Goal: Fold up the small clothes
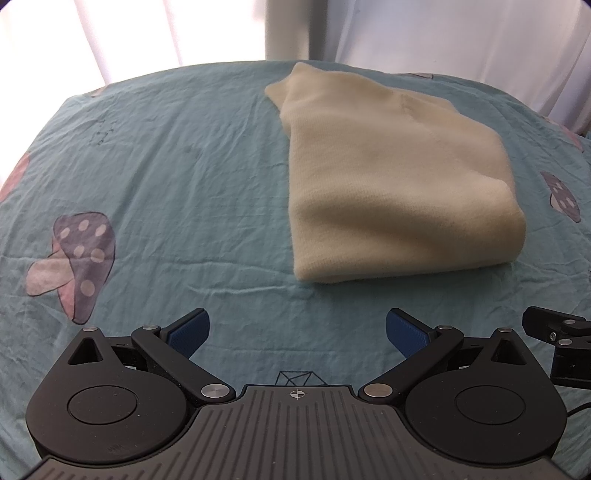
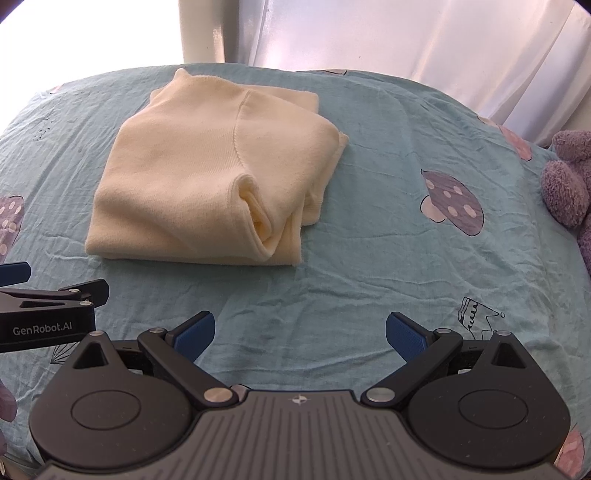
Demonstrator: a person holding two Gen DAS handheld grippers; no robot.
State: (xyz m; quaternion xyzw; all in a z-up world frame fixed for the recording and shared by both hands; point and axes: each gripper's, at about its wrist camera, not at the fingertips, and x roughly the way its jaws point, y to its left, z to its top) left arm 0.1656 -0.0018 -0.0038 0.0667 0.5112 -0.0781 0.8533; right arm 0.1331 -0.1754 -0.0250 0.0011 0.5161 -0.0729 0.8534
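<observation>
Left wrist view: cream knit sweater (image 1: pixel 384 184) lies folded into a thick bundle on the teal mushroom-print bedsheet (image 1: pixel 166 166), ahead and to the right of the left gripper (image 1: pixel 297 334). Jaws spread wide, nothing between the blue pads (image 1: pixel 190 332), apart from the sweater. White curtains (image 1: pixel 443 33) behind.

Right wrist view: the sweater (image 2: pixel 207 177) sits ahead-left of the right gripper (image 2: pixel 299 334); sleeve seam on top, layered hems and a tucked fold at the near right corner. Jaws wide apart, empty. Purple plush toy (image 2: pixel 570 177) at the right edge.
</observation>
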